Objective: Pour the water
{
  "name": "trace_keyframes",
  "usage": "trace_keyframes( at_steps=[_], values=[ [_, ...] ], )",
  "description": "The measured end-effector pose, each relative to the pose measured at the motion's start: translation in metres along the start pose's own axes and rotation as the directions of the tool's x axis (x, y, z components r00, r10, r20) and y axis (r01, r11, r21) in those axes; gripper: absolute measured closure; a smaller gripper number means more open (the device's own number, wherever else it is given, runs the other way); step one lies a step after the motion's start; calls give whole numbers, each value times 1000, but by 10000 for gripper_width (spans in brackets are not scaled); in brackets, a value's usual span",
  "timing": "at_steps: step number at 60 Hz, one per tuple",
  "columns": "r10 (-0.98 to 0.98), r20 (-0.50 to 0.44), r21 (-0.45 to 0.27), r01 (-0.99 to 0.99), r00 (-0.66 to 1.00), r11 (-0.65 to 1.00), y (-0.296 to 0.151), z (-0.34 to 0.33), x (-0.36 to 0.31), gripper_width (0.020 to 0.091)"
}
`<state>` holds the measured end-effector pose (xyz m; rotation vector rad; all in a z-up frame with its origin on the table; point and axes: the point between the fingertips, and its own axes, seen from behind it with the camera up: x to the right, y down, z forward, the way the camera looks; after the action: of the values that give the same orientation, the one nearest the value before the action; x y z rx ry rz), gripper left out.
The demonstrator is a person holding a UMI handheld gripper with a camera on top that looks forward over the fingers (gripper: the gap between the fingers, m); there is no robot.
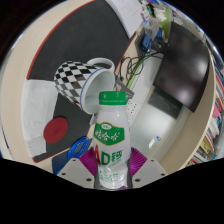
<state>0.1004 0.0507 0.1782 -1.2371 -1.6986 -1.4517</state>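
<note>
A white plastic bottle [111,140] with a green cap and green "AD" lettering stands upright between my fingers, held above the table. My gripper [112,165] is shut on the bottle, with the purple pads [134,161] pressing its lower body from both sides. Just beyond the bottle, to its left, a black-and-white checkered cup [81,82] lies tilted on its side, its white-rimmed mouth facing the bottle. The bottle's base is hidden between the fingers.
A red round object [54,129] and a blue object [77,151] lie on the light table [40,95] left of the fingers. Tangled wires [137,68] sit beyond the cup. A dark screen [185,70] and cluttered items stand at the right and far end.
</note>
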Motion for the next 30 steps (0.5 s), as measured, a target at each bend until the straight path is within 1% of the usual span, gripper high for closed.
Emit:
trace_keyframes(
  at_steps=[4, 8, 10, 15, 18, 23, 26, 30],
  values=[
    [67, 18, 28, -67, 998, 997, -7, -3, -2, 730],
    [156, 57, 67, -160, 986, 985, -14, -9, -3, 726],
    [218, 83, 89, -225, 972, 970, -18, -13, -3, 727],
    [402, 132, 117, -417, 906, 902, -20, -31, 7, 725],
    [526, 160, 128, -546, 835, 828, -17, -41, 15, 727],
    [702, 199, 118, -728, 684, 675, -6, -51, 23, 717],
    [793, 221, 110, -823, 567, 557, 1, -54, 25, 716],
    [885, 242, 82, -917, 399, 391, 8, -53, 21, 718]
  ],
)
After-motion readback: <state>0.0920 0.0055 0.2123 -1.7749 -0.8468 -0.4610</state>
